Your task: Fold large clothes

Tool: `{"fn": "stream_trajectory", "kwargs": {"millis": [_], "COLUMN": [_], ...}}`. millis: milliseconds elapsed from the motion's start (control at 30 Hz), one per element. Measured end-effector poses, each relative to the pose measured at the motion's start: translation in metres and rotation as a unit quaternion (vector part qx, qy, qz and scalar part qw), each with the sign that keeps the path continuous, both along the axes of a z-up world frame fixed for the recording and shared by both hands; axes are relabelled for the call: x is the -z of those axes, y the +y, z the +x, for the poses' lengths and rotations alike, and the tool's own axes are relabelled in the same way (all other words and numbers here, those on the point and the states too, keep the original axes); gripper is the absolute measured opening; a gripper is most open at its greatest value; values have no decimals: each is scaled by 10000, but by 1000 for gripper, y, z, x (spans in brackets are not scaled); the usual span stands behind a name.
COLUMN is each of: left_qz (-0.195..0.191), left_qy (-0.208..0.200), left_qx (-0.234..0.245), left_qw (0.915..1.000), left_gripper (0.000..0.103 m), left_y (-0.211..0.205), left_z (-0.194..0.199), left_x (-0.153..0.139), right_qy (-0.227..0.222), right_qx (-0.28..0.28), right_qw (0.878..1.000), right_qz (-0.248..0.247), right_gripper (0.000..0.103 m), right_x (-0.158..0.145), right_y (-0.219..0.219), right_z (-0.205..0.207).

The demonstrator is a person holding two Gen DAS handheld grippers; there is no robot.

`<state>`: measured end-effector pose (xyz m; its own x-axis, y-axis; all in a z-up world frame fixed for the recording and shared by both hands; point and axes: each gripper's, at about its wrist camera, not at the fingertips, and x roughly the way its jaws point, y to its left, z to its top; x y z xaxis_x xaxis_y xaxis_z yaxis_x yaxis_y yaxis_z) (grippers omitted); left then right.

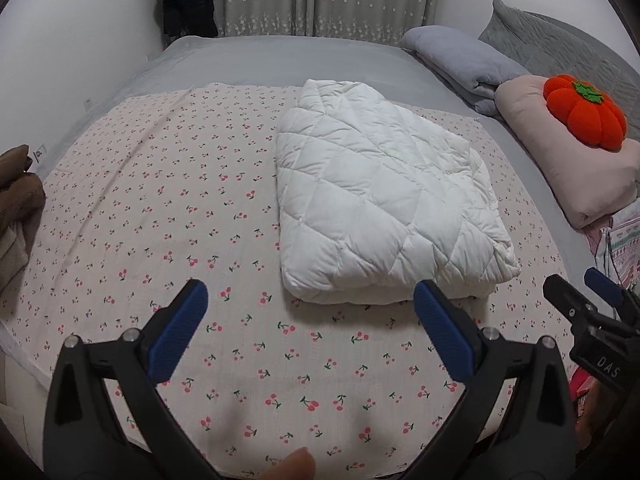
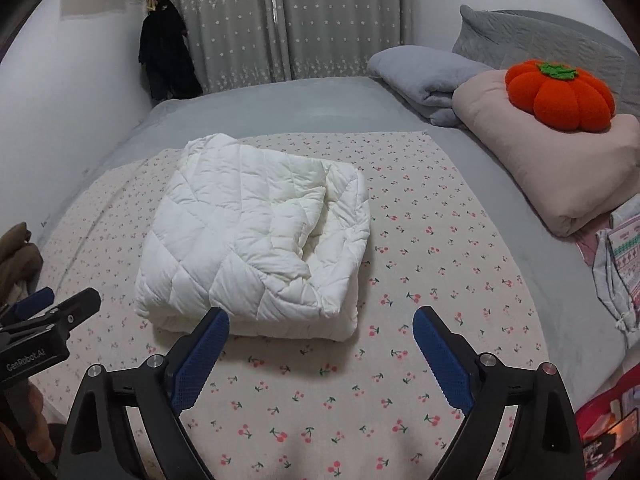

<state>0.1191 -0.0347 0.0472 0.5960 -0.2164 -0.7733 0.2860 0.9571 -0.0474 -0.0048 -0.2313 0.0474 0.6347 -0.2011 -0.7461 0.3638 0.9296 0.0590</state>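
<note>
A white quilted padded garment lies folded into a thick rectangle on a cherry-print sheet on the bed. It also shows in the right wrist view, with a loose fold on top. My left gripper is open and empty, held above the sheet just in front of the garment's near edge. My right gripper is open and empty, in front of the garment's near right corner. The right gripper also shows at the right edge of the left wrist view.
A grey folded blanket, a beige folded duvet and an orange pumpkin cushion lie along the bed's right side. Brown clothing sits at the left edge. Patterned clothes lie at right. Curtains hang behind.
</note>
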Motion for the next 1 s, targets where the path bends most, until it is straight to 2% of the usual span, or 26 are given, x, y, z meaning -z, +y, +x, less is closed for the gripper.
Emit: {"fn": "stream_trajectory", "kwargs": {"millis": [133,267,1000], "left_qz": [155,148,265], "left_qy": [-28,-5,207], "left_qx": [-16,-14,265], "left_qw": [9999,9999,9991], "left_gripper": [102,102,102], "left_y": [1,1,-22], "left_z": [-9,-12,-16], "left_x": [6,9,23], "right_qy": [82,134,203], "right_qx": [-81,-151,-117], "right_qw": [9999,9997,9997], "right_qz": [-114,-133,1], "right_gripper": [95,95,95], "right_x": [3,8,19], "right_y": [11,17,11], "right_z": [-3,-5,0]}}
